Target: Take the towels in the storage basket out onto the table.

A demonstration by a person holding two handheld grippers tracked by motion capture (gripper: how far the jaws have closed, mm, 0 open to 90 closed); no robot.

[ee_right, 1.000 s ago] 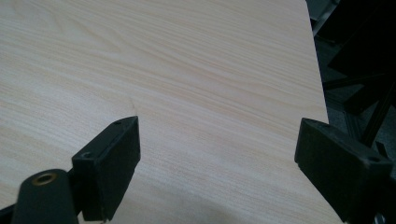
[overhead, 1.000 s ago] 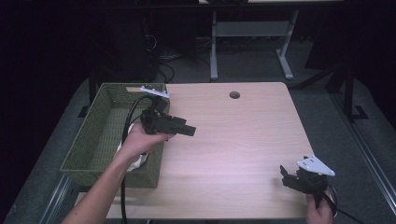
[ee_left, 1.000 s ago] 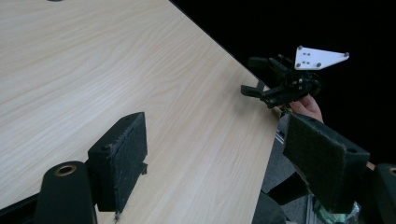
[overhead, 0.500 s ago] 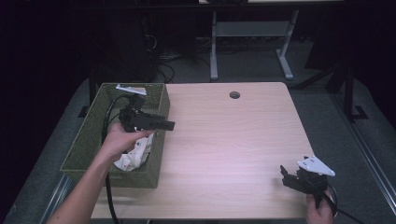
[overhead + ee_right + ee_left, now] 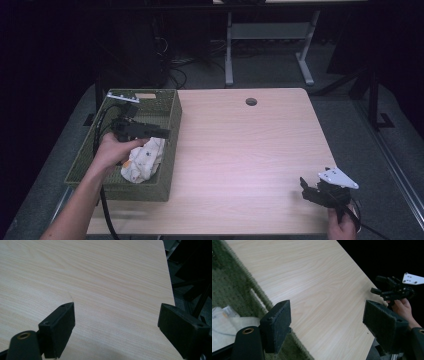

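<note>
High view: left gripper (image 5: 159, 133) is hovering over the green basket (image 5: 165, 186) at the table's (image 5: 250, 150) left edge, just above a white cloth (image 5: 142, 160) lying inside near the basket's right wall. Left gripper view: jaws are standing wide apart w/ nothing between; cloth (image 5: 224, 322) is showing bottom left. Right gripper (image 5: 306, 189) is resting near the table's front right corner, jaws also spread wide, empty, well apart from basket & cloth.
</note>
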